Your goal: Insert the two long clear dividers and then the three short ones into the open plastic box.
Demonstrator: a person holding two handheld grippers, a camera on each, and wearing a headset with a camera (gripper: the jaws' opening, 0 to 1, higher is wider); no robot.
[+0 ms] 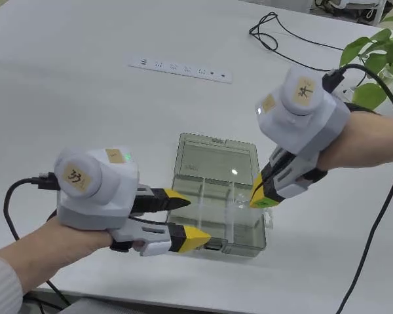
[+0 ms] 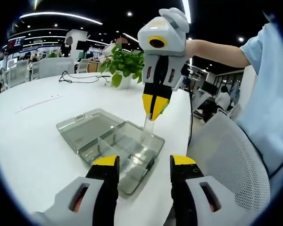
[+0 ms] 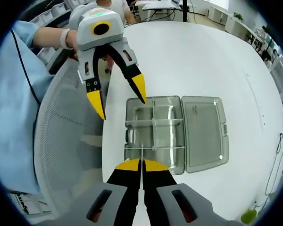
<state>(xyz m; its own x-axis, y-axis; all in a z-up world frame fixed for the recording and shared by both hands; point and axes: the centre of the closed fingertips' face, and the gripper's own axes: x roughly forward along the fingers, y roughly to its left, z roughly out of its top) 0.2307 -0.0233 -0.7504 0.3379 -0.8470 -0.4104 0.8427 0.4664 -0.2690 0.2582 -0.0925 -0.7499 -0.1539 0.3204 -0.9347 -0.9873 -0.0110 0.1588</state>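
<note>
The open, smoke-tinted clear plastic box lies on the white table with its flat hinged lid folded out on the side of the box away from the person. Several thin clear dividers already stand inside the box, crossing one another to form compartments. Because they are transparent they cannot be counted with confidence, nor can long ones be told from short. The right gripper hangs over the box's right end as the person sees it. Its yellow-tipped jaws are pressed together on another thin clear divider, which hangs below the tips with its lower edge at or just inside the box. Whether it has met its slot is unclear. The left gripper waits at the box's left end, jaws spread apart and holding nothing. By my reading the task is past its middle: the held piece needs seating, and how many pieces follow it cannot be judged from here.
</note>
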